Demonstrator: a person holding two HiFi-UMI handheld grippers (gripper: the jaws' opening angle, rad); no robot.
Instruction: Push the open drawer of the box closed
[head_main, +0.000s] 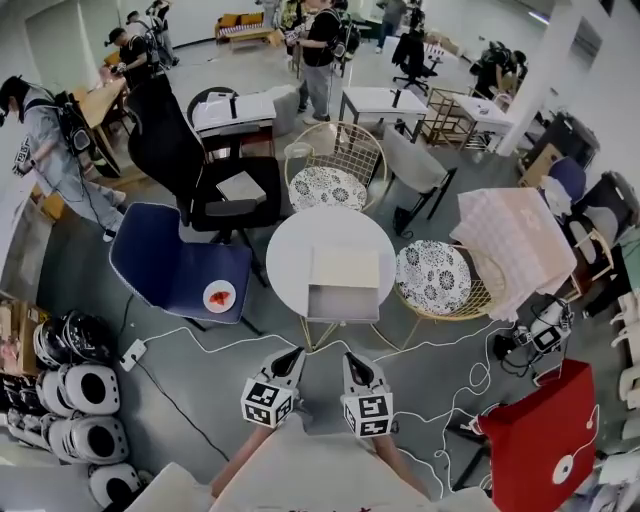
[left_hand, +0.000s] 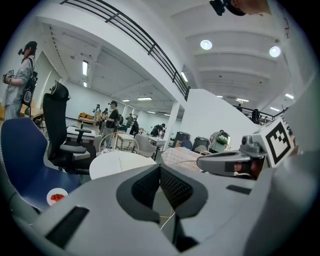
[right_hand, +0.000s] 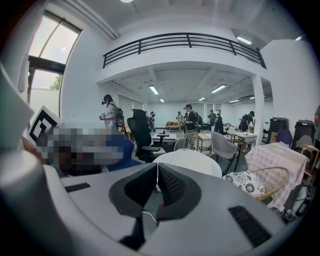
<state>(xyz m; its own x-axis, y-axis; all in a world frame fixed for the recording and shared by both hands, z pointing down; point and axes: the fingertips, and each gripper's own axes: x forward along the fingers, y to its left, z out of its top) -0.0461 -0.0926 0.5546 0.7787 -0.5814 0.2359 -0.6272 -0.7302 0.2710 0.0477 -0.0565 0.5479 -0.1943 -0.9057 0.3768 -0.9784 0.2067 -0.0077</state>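
Box (head_main: 345, 266) mid-frame on table (head_main: 290, 240). Drawer (head_main: 343, 301) juts toward bottom of frame, front facing you. Your left gripper (head_main: 292, 358) and right gripper (head_main: 352, 362) sit below it, not touching, jaws together, empty. Right lines up closer under drawer front. Push runs up-frame.

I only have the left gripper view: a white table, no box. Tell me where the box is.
Observer: The box sits at the near edge of the table, with its drawer open toward you.
Operator: Report the right gripper's fingers.
Observer: In the right gripper view, the right gripper has its fingers shut, with nothing between them.
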